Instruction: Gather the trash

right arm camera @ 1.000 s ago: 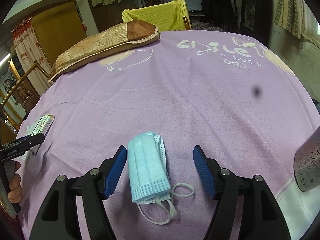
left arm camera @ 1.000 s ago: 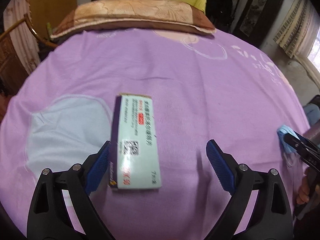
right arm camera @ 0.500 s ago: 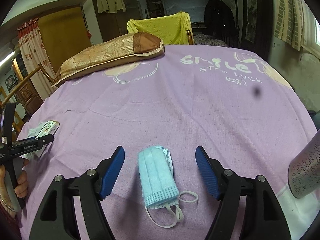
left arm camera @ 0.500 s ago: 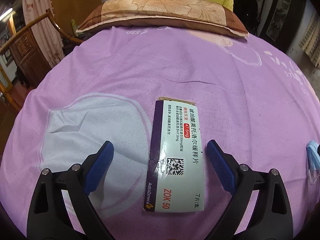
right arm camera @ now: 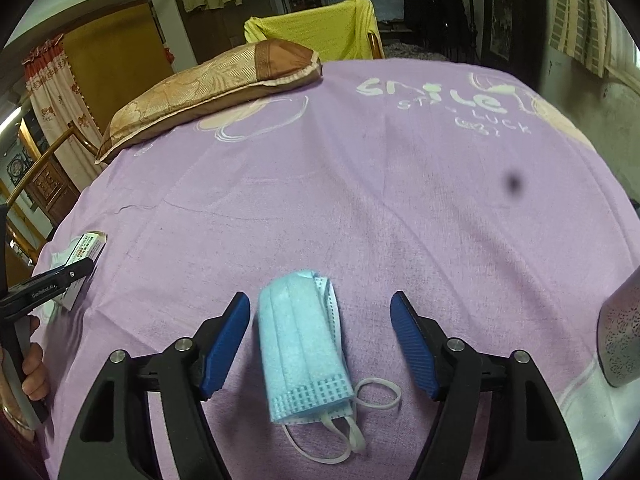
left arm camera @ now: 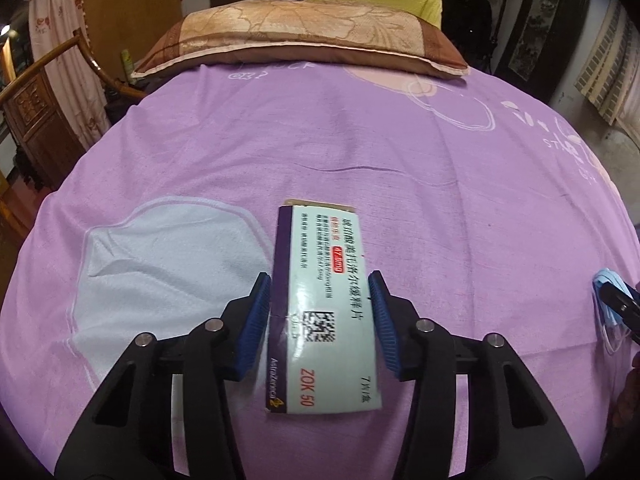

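We see the left tongs (left arm camera: 320, 316) closed in on a medicine box (left arm camera: 322, 312), their blue pads (left arm camera: 256, 324) pressing its two long sides; whether the box has left the purple bedsheet (left arm camera: 360, 128) we cannot tell. The print on its face is partly blurred. At the right edge of the left view only a sliver of the face mask (left arm camera: 606, 300) shows, half covered by a dark tip of the other tool.

The right view gives the mask (right arm camera: 304, 340) whole: folded, flat on the bedsheet (right arm camera: 400, 200), between the spread pads of the right tongs (right arm camera: 320, 344), which touch nothing; it lies closer to the left pad. Its white ear loops (right arm camera: 376, 394) trail toward the camera. Far left there, the box (right arm camera: 86, 248) appears only as a corner, behind the left tongs (right arm camera: 72, 276). A perforated metal thing (right arm camera: 622, 344) is cut off at the right edge. A pillow (right arm camera: 208, 88) lies beyond both tools.
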A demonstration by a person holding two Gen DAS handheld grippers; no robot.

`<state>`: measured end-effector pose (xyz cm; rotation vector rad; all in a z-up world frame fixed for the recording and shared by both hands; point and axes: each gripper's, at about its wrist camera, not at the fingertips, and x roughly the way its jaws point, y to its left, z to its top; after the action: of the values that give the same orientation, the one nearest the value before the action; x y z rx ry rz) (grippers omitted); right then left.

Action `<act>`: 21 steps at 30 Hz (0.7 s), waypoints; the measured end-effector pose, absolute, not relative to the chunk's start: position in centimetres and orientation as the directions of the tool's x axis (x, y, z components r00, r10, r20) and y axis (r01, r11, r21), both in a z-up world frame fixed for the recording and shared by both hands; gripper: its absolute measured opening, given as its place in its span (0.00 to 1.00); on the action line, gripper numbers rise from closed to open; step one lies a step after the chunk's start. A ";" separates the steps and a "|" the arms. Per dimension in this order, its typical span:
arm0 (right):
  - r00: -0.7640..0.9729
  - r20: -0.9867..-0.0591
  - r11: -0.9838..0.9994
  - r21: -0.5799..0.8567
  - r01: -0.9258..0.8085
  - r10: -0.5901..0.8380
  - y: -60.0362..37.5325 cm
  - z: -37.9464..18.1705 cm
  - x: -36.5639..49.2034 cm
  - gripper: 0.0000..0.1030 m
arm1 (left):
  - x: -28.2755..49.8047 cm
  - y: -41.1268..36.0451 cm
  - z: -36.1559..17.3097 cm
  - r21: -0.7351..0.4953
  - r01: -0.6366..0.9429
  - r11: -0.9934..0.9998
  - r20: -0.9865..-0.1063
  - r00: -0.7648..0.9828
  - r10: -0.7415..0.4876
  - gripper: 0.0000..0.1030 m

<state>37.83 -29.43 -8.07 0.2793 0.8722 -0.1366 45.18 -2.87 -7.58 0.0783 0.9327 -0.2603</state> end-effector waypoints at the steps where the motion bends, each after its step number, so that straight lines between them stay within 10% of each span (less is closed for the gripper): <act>1: 0.637 -0.771 0.955 0.175 0.239 -0.018 -29.5 -8.0 37.8 0.57 | 45.2 -2.9 -7.6 -0.045 0.257 0.965 -0.802 0.567 -0.188 0.47; 4: 0.630 -0.776 0.960 0.151 0.235 -0.032 -29.2 -8.0 37.9 0.32 | 45.2 -2.9 -7.6 -0.049 0.255 0.966 -0.802 0.567 -0.190 0.48; 21: 0.675 -0.738 0.958 0.186 0.218 -0.010 -29.0 -6.1 36.9 0.31 | 44.0 -1.1 -5.0 -0.132 0.256 0.958 -0.740 0.617 -0.267 0.42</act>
<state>36.90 -29.01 -6.07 0.2693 0.8220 -0.1301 43.97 -1.09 -5.00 -0.0136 0.8544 -0.3010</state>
